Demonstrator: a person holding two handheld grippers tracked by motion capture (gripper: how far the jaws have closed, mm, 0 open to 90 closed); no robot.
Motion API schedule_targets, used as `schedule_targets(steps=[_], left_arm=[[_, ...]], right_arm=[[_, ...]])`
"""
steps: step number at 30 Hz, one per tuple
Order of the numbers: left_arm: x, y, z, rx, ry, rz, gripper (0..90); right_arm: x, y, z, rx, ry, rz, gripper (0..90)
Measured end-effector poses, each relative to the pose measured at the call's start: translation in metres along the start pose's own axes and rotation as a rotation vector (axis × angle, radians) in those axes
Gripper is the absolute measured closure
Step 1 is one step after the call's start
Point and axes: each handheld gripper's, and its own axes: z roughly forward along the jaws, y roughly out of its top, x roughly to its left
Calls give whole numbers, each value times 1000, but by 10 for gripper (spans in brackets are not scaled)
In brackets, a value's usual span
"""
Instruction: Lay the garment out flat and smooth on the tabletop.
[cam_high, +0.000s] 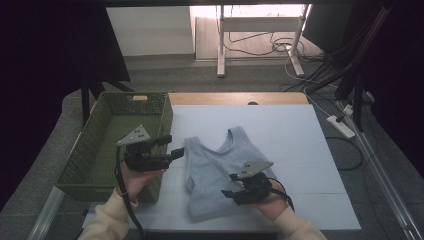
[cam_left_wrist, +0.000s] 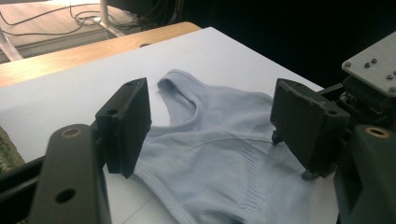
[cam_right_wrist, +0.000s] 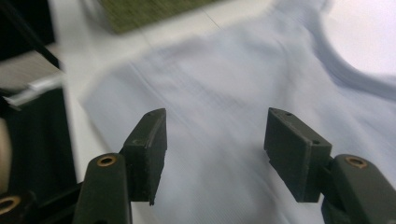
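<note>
A pale blue knitted sleeveless top (cam_high: 215, 170) lies flat on the white table (cam_high: 300, 150), just right of a green woven basket (cam_high: 107, 145). The left gripper (cam_high: 172, 145) hovers released at the top's left edge. The right gripper (cam_high: 227, 192) is released too, jaws apart above the fabric's lower right part with nothing between them.

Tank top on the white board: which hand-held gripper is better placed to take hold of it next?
Probably the right hand-held gripper: its open jaws hover directly over the light blue tank top near its lower hem. The left hand-held gripper, also open, sits beside the top's edge, by the green basket.
</note>
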Motion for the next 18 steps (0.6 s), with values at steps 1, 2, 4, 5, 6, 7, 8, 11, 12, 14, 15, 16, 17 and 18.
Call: schedule_targets(steps=[1, 2, 4, 5, 6, 7, 8, 11, 12, 14, 15, 16, 17, 18], left_arm=[[0, 0, 0, 0, 1, 0, 294], [0, 0, 0, 0, 1, 0, 294], [-1, 0, 0, 1, 0, 2, 294], [-1, 0, 1, 2, 0, 3, 294], [-1, 0, 1, 2, -1, 2, 294], [-1, 0, 1, 3, -1, 3, 294], [-2, 0, 1, 3, -1, 4, 294], [-2, 0, 1, 4, 0, 7, 294], [-2, 0, 1, 4, -1, 7, 294], [-3, 0, 2, 6, -1, 7, 294], [-3, 0, 2, 6, -1, 8, 294], [-3, 0, 1, 6, -1, 10, 294], [-2, 0, 1, 4, 0, 8, 294], [-2, 0, 1, 3, 0, 5, 294]], right_arm=[[-1, -2, -2, 6, -12, -1, 396], [-3, -6, -4, 16, -33, 2, 398], [-5, -11, -5, 53, -83, 3, 407], [-8, -13, -4, 78, -95, 9, 413], [-10, -16, -3, 88, -89, 25, 432], [-12, -17, -1, 91, -74, 37, 453], [-14, -18, 2, 107, -71, 38, 497], [-15, -20, 11, 162, -61, 5, 679], [-15, -21, 16, 174, -65, -17, 760], [-16, -20, 19, 172, -67, -44, 792], [-16, -18, 18, 156, -77, -49, 804], [-16, -15, 15, 129, -84, -52, 810], [-16, -12, 12, 106, -102, -56, 814], [-17, -6, 6, 68, -131, -67, 819]])
